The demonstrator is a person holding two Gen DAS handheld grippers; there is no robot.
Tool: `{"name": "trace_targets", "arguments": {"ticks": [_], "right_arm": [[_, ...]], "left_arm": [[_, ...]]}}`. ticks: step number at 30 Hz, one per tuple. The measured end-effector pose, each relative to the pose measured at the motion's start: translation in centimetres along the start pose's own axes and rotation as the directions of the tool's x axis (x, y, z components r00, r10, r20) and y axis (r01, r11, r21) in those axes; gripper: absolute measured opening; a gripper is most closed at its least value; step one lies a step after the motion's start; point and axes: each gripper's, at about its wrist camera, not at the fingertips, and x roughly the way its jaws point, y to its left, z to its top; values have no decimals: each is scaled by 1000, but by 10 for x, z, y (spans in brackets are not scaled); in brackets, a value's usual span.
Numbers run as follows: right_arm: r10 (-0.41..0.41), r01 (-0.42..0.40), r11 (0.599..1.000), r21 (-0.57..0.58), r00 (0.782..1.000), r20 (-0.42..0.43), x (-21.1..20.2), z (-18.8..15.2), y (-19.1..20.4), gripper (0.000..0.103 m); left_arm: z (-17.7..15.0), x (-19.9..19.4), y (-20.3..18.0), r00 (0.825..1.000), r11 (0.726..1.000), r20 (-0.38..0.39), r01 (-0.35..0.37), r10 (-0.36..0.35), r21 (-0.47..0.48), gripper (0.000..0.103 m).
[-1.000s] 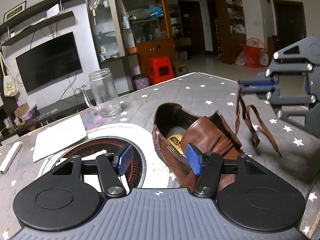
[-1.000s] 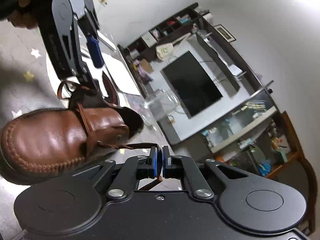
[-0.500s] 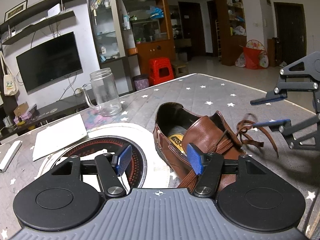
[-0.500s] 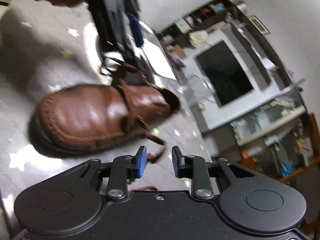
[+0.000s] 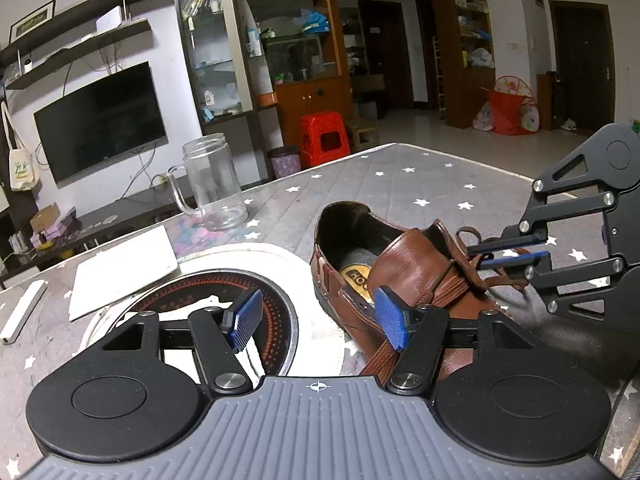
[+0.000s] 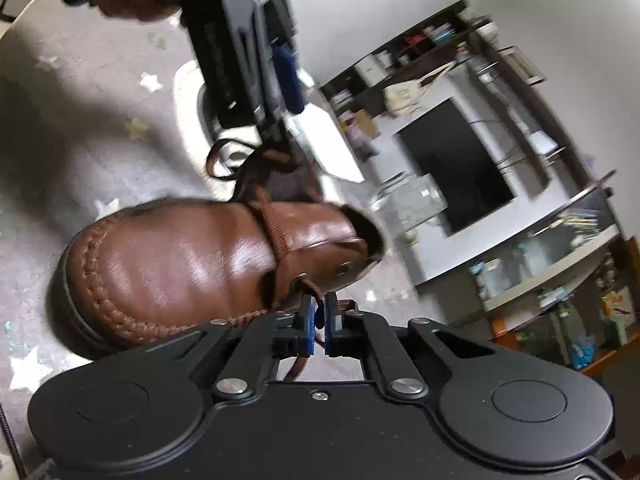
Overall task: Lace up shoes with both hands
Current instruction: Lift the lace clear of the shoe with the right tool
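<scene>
Showing: a brown leather shoe [image 5: 404, 264] lying on a star-patterned table [image 5: 400, 176], seen from both wrist cameras.
Left gripper [image 5: 320, 320]: fingers spread wide apart, holding nothing; its right blue pad [image 5: 390, 322] sits just beside the flat lace [image 5: 448, 300] on the shoe's near flank, contact not determinable.
Right gripper [image 6: 317, 318]: blue pads almost together, pinching a strand of the brown lace [image 6: 308, 284] where it leaves the eyelet flap; a thin gap remains around the strand.
Shoe position: on the table, its near flank over the white rim of a round cooktop [image 5: 224, 300]; opening turned toward the room, toe toward the right gripper's camera.
Lace: loose loops bunched at the tongue, one strand trailing beneath the left gripper.
Background: glass mug [image 5: 212, 184] and white sheet [image 5: 124, 264] beyond the cooktop, well apart from the shoe.
</scene>
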Motion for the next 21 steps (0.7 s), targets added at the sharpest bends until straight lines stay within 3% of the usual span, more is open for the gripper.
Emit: {"name": "trace_targets", "arguments": {"ticks": [3, 7, 12, 14, 17, 21], "right_arm": [[-125, 125, 992, -11, 992, 31, -8, 1, -4, 4], [-286, 286, 958, 17, 957, 41, -20, 4, -24, 4], [-428, 427, 904, 28, 902, 54, -36, 7, -57, 4], [-493, 493, 870, 12, 867, 70, -43, 10, -72, 4], [-561, 561, 827, 31, 823, 84, -57, 12, -96, 4], [-612, 613, 790, 19, 785, 92, -67, 14, -121, 4]], "left_arm": [[0, -1, -1, 1000, 1000, -2, -7, 7, -3, 65], [0, -1, -2, 1000, 1000, -3, -15, 15, -1, 65], [-1, -3, -3, 1000, 1000, -4, -24, 24, -3, 66], [-2, -3, -4, 1000, 1000, -6, -23, 23, -5, 66], [-1, -3, -7, 1000, 1000, -3, -21, 21, -2, 67], [1, -3, -11, 1000, 1000, -2, -20, 20, 11, 67]]}}
